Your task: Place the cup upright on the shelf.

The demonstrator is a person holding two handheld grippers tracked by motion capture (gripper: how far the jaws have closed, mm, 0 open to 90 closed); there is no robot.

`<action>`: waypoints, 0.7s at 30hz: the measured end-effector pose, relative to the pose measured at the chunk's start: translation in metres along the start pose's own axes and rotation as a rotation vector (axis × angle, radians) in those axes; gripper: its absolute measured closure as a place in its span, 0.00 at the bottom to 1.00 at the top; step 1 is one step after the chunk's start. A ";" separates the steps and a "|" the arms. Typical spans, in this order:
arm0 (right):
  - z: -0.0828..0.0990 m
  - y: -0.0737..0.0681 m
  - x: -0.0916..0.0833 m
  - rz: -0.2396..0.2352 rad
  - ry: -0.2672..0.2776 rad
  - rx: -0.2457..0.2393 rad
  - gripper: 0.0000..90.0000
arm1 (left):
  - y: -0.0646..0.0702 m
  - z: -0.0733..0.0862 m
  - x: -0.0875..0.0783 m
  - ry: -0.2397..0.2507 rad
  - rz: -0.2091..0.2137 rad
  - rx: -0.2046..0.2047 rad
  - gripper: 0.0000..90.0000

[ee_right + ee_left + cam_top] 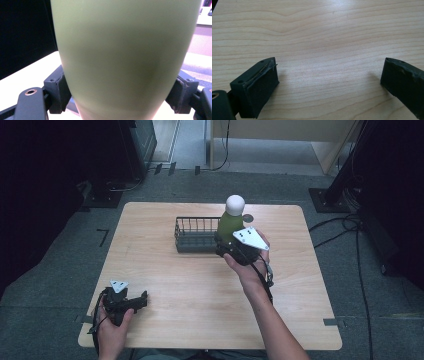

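Pale wood counter (165, 270) on grey carpet. Your right claw (120, 95) is pinching the green bottle (230, 225) low on its body, bottle upright with its white cap up, at the right end of the wire basket (192, 236). I can't tell if it's over or beside the rim. Basket lies left of the claw. Left claw (329, 82) is spread wide and empty, near the front-left corner, well apart.

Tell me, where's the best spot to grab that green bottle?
Around its lower body, probably from the person's side, as the right gripper does now: the green bottle stands upright, its smooth walls narrow downward between the pads, and its rounded white cap offers less purchase.
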State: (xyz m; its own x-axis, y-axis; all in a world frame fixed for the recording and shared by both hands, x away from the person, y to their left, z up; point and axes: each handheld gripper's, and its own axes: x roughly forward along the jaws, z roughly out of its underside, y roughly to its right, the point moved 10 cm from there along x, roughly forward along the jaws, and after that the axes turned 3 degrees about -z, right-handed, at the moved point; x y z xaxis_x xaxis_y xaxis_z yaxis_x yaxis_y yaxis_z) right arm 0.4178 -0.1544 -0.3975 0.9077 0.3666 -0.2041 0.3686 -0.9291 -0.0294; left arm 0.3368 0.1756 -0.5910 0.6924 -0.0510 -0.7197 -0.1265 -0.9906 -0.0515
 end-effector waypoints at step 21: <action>-0.020 0.011 0.029 0.048 0.035 -0.004 0.22 | 0.000 0.000 0.000 -0.001 -0.001 0.000 0.02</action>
State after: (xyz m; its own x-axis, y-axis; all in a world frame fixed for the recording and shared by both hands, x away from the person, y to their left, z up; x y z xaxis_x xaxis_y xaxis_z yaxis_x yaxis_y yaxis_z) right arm 0.4522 -0.1526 -0.3839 0.9309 0.3229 -0.1710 0.3250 -0.9456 -0.0161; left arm 0.3367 0.1757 -0.5910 0.6916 -0.0502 -0.7205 -0.1263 -0.9906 -0.0522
